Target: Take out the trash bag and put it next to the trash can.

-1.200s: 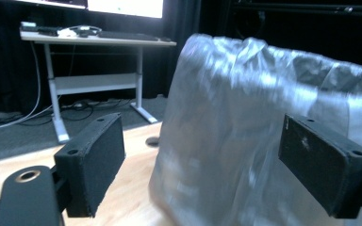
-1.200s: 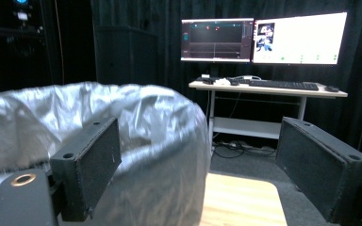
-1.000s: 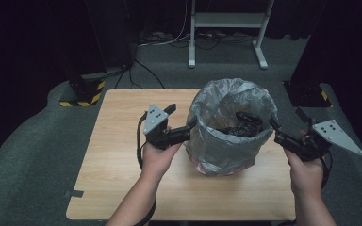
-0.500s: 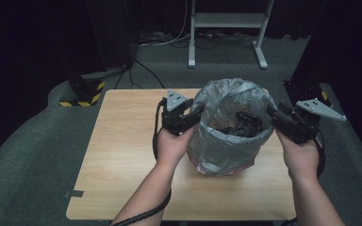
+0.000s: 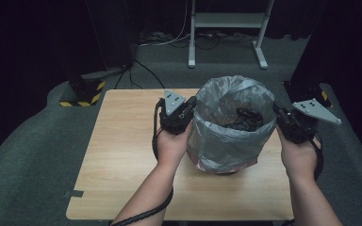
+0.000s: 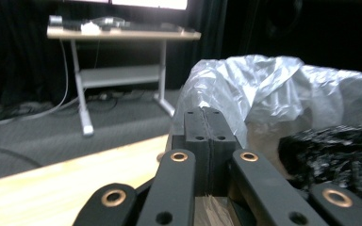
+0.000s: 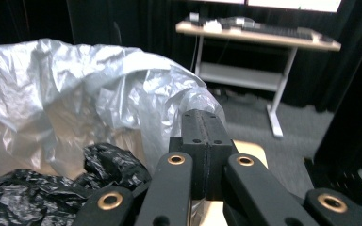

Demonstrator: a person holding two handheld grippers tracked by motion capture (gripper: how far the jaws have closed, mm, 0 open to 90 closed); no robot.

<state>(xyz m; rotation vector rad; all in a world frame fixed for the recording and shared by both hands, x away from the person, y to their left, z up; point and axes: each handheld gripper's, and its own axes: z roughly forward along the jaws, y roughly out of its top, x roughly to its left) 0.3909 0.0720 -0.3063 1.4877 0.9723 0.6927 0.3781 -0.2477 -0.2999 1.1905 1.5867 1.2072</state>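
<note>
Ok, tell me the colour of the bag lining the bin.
Silvery grey, slightly see-through; the bag liner shows best in the high view.

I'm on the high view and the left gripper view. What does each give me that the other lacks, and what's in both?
High view: both hands, with the left claw and right claw at opposite sides of the bin's rim, and the whole wooden table. Both claws' jaws have just been closing.

Left gripper view: its own jaws close up, shut flat together. I can't tell whether bag film is pinched between them. Behind stands a desk top with things on it.

Both: the silver bin bag and the black crumpled material inside it.
</note>
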